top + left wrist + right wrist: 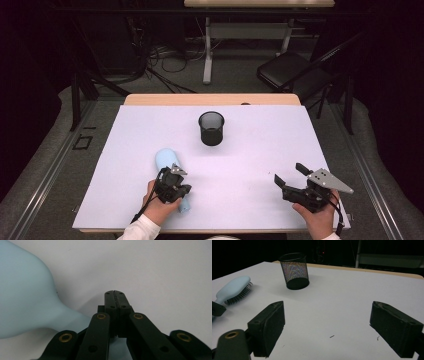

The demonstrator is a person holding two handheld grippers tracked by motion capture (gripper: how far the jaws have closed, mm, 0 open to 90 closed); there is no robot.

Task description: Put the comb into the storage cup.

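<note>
The hairbrush (168, 172), bristles down, lies under and just left of the left gripper (115, 293), whose jaws are clenched on nothing. Its long axis runs from the handle beneath that gripper away towards the mesh cup (211, 128). The right gripper (291, 173), jaws spread and empty, is held well apart.

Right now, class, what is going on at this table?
A person holds a claw in each hand. The left claw is shut with nothing between its jaws, over the handle of a light blue hairbrush lying bristles down. The right claw is open and empty. A black mesh cup stands upright farther back.
</note>
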